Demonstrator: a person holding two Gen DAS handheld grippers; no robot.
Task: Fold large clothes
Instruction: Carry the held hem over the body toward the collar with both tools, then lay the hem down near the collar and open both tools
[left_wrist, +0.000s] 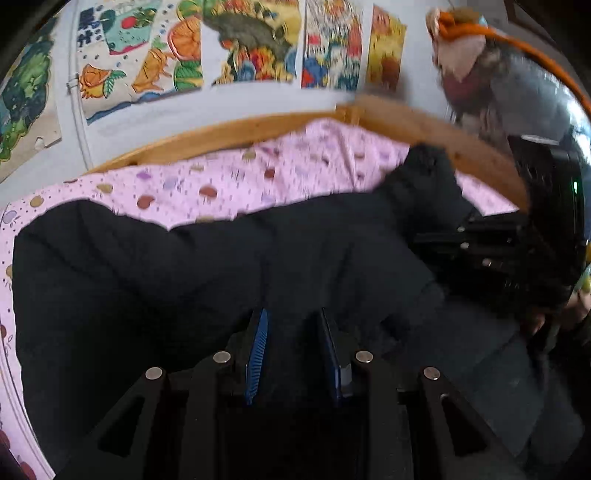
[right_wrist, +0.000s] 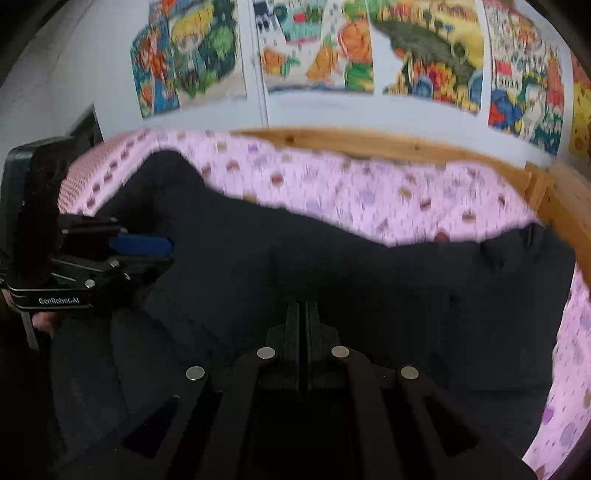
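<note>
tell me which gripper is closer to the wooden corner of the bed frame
Right. The right gripper works the black garment on the side toward the frame corner; the left gripper is over the garment's far end.

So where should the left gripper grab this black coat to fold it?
Take the raised ridge of the black coat right ahead of the open left gripper, coming straight in from the near edge. The padded fabric humps up there, so the fingers can close around it.

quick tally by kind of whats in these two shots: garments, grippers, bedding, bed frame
black garment: 1
grippers: 2, left gripper and right gripper
pink sheet: 1
wooden bed frame: 1
total: 5
</note>
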